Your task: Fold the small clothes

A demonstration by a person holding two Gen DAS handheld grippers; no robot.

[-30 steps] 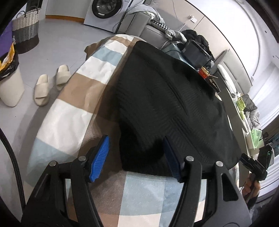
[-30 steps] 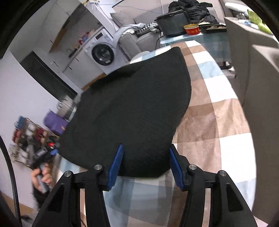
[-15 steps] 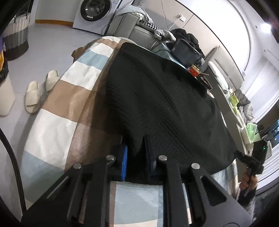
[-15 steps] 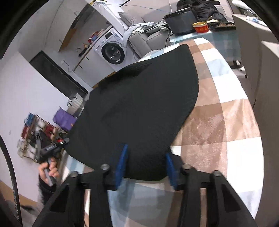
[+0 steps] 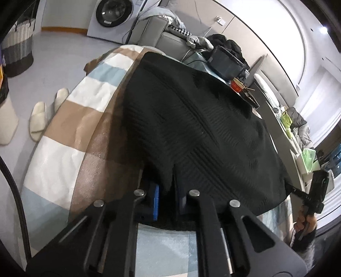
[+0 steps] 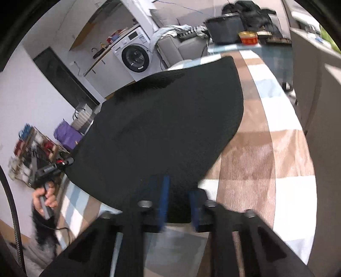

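Observation:
A black knitted garment (image 5: 202, 127) lies spread on a checked blanket (image 5: 70, 132) over a table. My left gripper (image 5: 167, 191) is shut on the garment's near hem, which bunches up between the blue pads. In the right wrist view the same garment (image 6: 162, 127) fills the middle. My right gripper (image 6: 178, 198) has its blue pads closed onto the garment's near edge, with cloth between them; this view is a little blurred. Each hand-held gripper shows at the edge of the other's view.
A washing machine (image 5: 110, 17) and a grey sofa (image 5: 170, 40) stand behind the table. A dark pot (image 5: 226, 61) and a red bowl (image 5: 237, 86) sit at the far end. Slippers (image 5: 39, 119) and a woven basket (image 5: 17, 53) are on the floor at left.
Both grippers went from open around the garment's near edge to closed on it. The left closed first, the right is still narrowing. The hem now lifts slightly at the left gripper.

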